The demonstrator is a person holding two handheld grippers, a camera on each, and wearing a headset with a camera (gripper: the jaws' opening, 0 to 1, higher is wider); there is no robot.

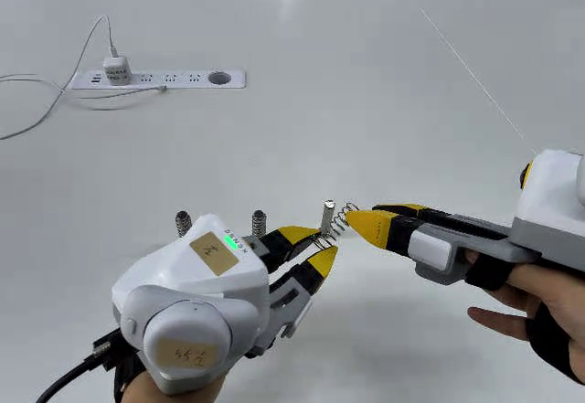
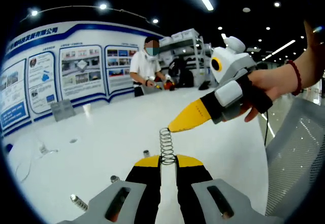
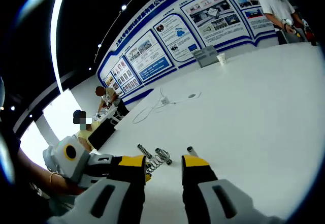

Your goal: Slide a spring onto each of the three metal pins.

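Spring (image 2: 166, 145) for the last bare pin (image 1: 329, 213) stands pinched between the nearly closed jaws of the left gripper (image 2: 167, 161); the right gripper (image 3: 164, 163), parted and empty, noses its far end. Next: align it over the pin.

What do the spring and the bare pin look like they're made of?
The spring looks like thin coiled wire with a bright silvery sheen, likely steel. The pin is a short cylinder with a dull grey metallic gleam, probably steel or aluminium; its look leaves that open.
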